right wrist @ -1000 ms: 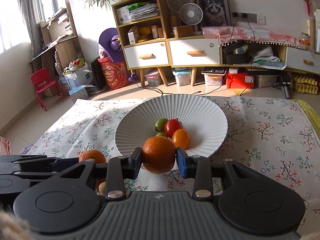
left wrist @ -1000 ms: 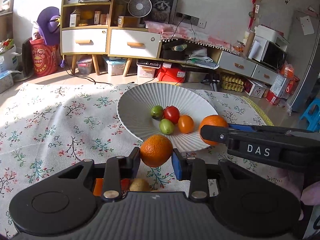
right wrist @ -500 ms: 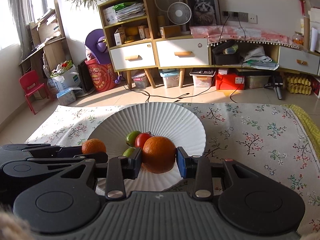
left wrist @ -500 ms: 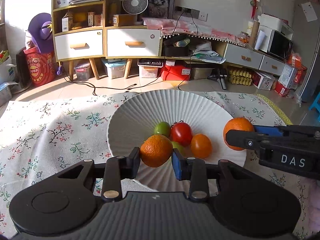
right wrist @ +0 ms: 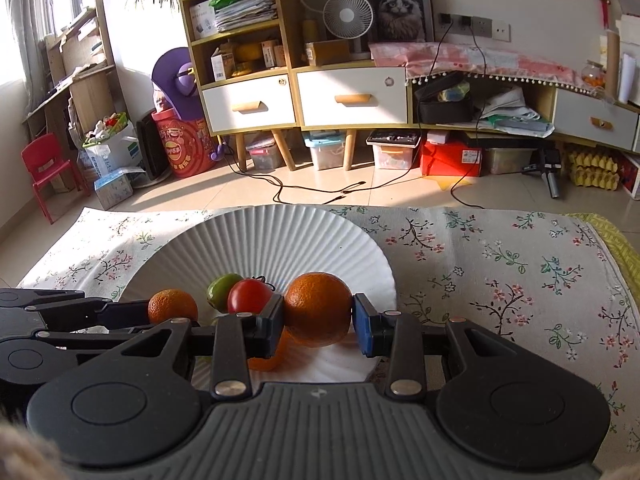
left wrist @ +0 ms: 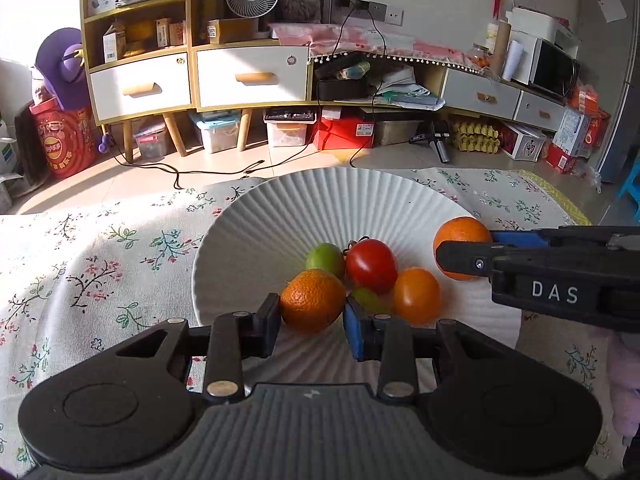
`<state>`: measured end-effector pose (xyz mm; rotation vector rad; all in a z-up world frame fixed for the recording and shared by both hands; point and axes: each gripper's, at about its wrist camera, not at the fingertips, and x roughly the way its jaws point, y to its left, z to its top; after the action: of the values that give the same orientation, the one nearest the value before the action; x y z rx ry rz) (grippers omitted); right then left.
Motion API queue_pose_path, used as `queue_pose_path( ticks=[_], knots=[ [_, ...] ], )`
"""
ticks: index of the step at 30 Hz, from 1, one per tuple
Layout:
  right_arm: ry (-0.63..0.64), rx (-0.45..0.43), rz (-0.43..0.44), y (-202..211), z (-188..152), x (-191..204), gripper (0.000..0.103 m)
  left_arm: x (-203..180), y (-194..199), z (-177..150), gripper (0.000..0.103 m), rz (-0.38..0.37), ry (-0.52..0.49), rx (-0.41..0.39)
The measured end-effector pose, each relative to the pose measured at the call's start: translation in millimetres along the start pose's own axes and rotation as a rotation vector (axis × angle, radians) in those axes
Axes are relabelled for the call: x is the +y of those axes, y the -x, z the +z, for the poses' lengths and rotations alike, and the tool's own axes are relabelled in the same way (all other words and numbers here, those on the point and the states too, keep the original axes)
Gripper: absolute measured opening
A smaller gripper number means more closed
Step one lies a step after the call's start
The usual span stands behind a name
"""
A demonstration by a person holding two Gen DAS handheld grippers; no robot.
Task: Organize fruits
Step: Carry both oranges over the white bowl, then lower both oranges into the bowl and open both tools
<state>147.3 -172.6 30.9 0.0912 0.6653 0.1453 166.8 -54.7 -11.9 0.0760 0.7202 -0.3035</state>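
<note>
1. Floral tablecloth [left wrist: 100, 264]: covers the table.
2. White ribbed plate [left wrist: 320, 200]: holds green, red and orange fruits.
3. Right gripper [right wrist: 318, 316]: clenched on larger orange [right wrist: 318, 308], above the plate's near edge.
4. Left gripper [left wrist: 312, 312]: clenched on smaller orange [left wrist: 312, 300], above the plate.
5. Risk: released oranges may roll off or knock the red tomato [left wrist: 371, 265].
6. Hidden: a green fruit, partly behind the left gripper.
</note>
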Motion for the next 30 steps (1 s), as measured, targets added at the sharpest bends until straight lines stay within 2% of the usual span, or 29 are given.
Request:
queue_pose_path(
  ticks=[15, 30],
  knots=[
    [0.023, 0.004, 0.007, 1, 4, 3, 0.035, 2, -2, 2, 0.042, -0.008, 0.021, -0.012],
    [-0.014, -0.019, -0.007, 32, 9, 1, 0.057, 12, 40, 2, 0.071, 0.018, 0.049, -0.029]
  ],
)
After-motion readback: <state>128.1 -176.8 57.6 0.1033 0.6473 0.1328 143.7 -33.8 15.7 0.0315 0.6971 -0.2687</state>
